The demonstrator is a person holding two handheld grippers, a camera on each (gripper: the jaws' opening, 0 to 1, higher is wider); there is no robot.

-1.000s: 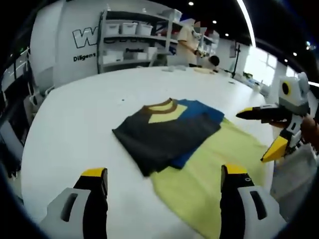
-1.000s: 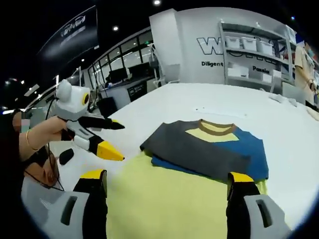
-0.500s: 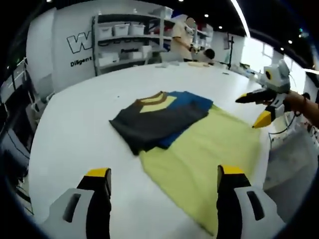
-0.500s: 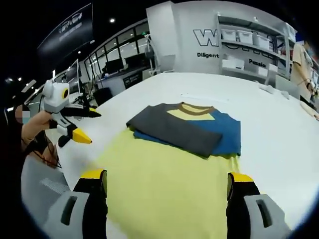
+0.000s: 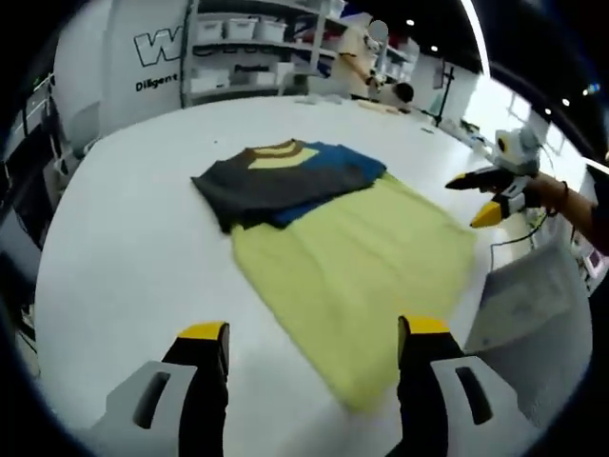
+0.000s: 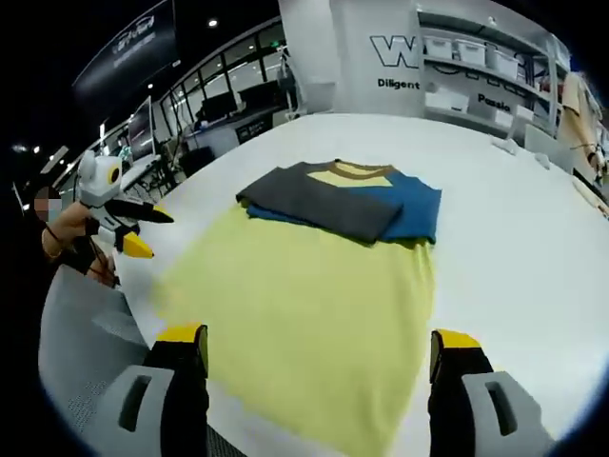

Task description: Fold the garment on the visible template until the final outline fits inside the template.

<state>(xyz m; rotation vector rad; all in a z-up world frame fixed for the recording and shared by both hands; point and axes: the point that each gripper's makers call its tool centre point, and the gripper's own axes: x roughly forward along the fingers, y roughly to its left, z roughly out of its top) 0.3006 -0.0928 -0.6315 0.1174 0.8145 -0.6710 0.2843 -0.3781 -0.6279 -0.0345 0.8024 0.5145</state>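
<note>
The folded garment (image 5: 281,176), dark grey over blue with a yellow panel and brown collar, lies flat on the far end of the yellow template (image 5: 357,267). Both rest on the white table (image 5: 124,248). My left gripper (image 5: 314,329) hovers open and empty over the template's near edge. My right gripper (image 5: 466,202), held in a hand, is open off the template's right side. In the right gripper view, the garment (image 6: 343,195) sits at the template's (image 6: 295,305) far end. My right gripper (image 6: 318,335) is open above the near edge, and my left gripper (image 6: 157,235) stands open at the left.
Shelves with white bins (image 5: 247,52) stand behind the table, with a person (image 5: 366,57) beside them. Small items (image 5: 381,105) lie on the table's far side. A grey surface (image 5: 533,314) adjoins the table edge at the right, seen as a grey surface (image 6: 86,333) at lower left.
Both cameras have drawn back from the garment, so more of the yellow template shows. The garment has stayed folded in place. Both grippers remain open and empty.
</note>
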